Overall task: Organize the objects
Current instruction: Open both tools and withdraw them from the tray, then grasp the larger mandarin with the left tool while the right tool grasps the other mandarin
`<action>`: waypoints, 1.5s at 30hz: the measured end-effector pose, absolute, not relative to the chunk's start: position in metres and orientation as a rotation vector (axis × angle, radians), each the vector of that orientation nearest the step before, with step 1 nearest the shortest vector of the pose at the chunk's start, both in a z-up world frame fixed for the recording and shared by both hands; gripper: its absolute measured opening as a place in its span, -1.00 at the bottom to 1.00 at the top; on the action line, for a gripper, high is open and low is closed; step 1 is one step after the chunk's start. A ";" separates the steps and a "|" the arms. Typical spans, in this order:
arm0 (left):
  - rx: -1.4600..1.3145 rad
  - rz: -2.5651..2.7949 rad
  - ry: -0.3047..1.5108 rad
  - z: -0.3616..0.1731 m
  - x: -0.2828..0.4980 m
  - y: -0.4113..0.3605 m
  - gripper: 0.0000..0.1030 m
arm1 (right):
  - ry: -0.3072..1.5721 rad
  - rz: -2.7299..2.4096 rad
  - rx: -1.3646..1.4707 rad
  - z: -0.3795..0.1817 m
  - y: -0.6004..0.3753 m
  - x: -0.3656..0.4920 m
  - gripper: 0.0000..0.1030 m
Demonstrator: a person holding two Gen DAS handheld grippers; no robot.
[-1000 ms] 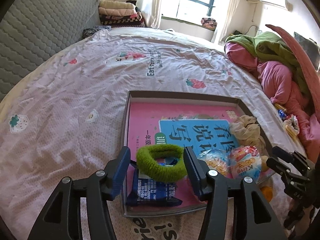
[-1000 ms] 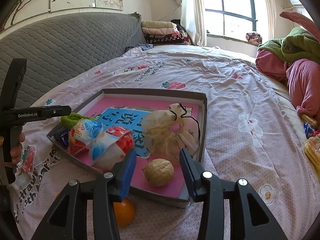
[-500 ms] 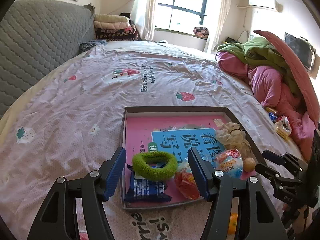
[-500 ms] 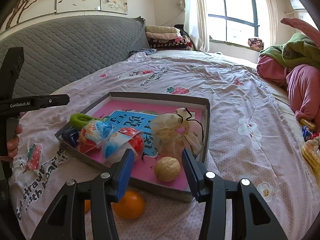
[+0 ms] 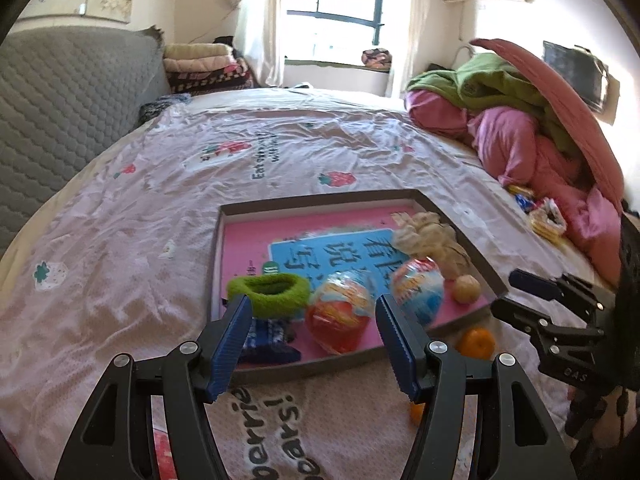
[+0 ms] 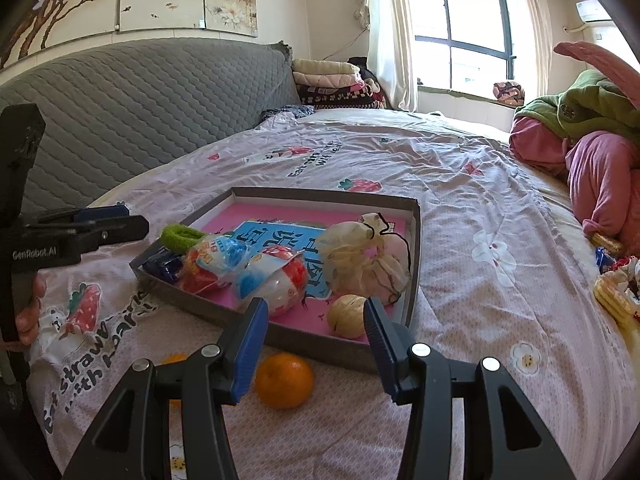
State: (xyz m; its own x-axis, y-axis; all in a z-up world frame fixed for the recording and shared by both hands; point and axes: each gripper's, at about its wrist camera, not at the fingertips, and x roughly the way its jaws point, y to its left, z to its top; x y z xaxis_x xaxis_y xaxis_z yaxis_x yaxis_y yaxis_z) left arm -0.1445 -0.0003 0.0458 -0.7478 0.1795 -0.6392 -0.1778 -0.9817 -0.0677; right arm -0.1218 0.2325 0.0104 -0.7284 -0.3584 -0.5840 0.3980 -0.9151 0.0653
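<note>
Left hand-held gripper [image 5: 314, 316] and right hand-held gripper [image 6: 316, 322], both with jaws spread and empty, hover before the grey tray [image 6: 304, 342] on the bed [image 6: 460, 208]. The tray holds a green hair tie [image 5: 269, 289], two wrapped snacks, a walnut [image 6: 347, 315]; an orange [image 6: 284, 380] lies just outside its near wall.

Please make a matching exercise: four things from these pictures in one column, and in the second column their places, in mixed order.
1. orange
2. walnut
3. green hair band
4. folded blankets

a. in the tray, near its right corner
b. beside the headboard
c. on the bedsheet, in front of the tray
d. on the blue packet

Pairs: 1-c, 2-a, 3-d, 4-b
</note>
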 end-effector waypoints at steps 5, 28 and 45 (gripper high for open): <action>-0.988 2.782 0.024 0.049 -0.133 0.004 0.28 | 0.083 -2.598 0.856 0.011 0.232 -0.116 -0.04; -1.061 2.708 0.069 0.022 -0.094 0.024 0.28 | 0.119 -2.580 0.930 0.000 0.231 -0.088 -0.04; -1.112 2.561 0.121 -0.010 -0.076 0.055 0.28 | 0.132 -2.554 0.966 -0.008 0.228 -0.087 -0.04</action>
State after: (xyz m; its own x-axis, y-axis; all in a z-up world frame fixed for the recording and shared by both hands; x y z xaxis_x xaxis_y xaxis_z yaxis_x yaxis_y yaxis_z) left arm -0.0764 0.0546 -0.0098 -0.6331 0.2785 -0.7222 -0.3453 -0.9367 -0.0585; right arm -0.0872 0.2281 -0.0077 -0.6785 -0.3380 -0.6522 0.4033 -0.9135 0.0539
